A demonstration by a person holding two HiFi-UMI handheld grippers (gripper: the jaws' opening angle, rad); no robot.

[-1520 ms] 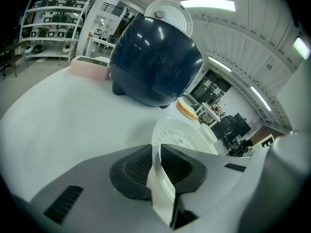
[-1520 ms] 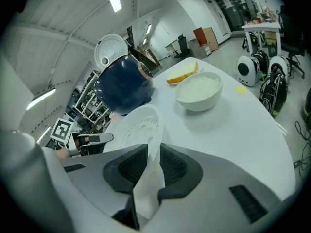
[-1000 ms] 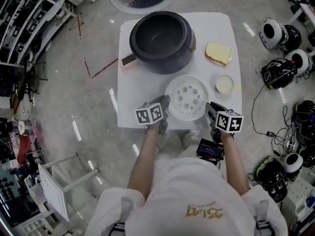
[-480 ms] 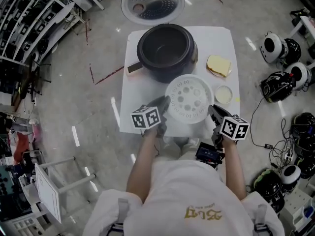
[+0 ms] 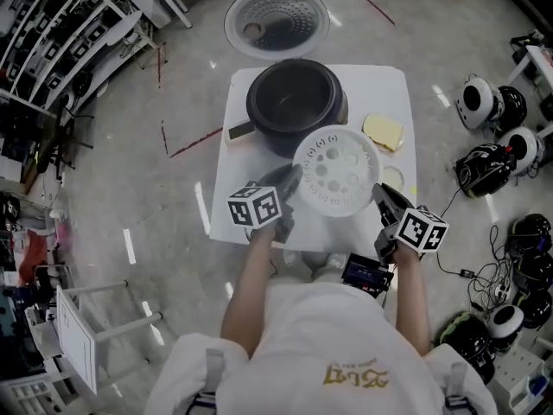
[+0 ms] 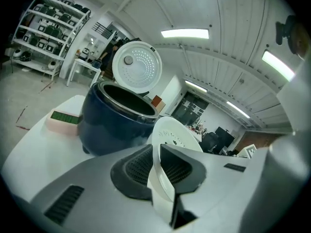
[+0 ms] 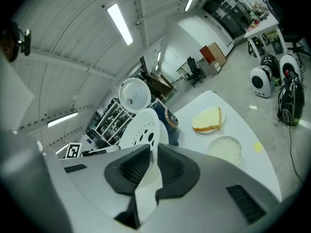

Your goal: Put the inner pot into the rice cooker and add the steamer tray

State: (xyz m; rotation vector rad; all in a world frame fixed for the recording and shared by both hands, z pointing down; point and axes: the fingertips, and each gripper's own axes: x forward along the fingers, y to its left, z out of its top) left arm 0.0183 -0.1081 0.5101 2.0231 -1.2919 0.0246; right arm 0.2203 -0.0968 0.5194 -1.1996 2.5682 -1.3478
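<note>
The white perforated steamer tray (image 5: 335, 171) hangs above the table, just in front of the dark blue rice cooker (image 5: 294, 102). The cooker's round lid (image 5: 276, 20) stands open and its dark inner pot shows inside. My left gripper (image 5: 292, 180) is shut on the tray's left rim (image 6: 160, 176). My right gripper (image 5: 380, 194) grips the right rim (image 7: 148, 178); its jaws have just been closing on it. In the left gripper view the cooker (image 6: 114, 120) sits close ahead with the lid (image 6: 137, 66) upright behind it. The right gripper view has the tray (image 7: 145, 130) tilted up, covering most of the cooker (image 7: 168, 121).
The small white table (image 5: 226, 188) stands on a glossy floor. On its right side lie a slice of bread (image 5: 383, 130) and a small bowl of rice (image 5: 395, 178), partly under the tray. Shelving fills the left; helmets and cables lie at the right.
Both grippers have lifted the steamer tray off the table and carried it up toward the cooker. The tray now overlaps the cooker's front edge in the head view.
</note>
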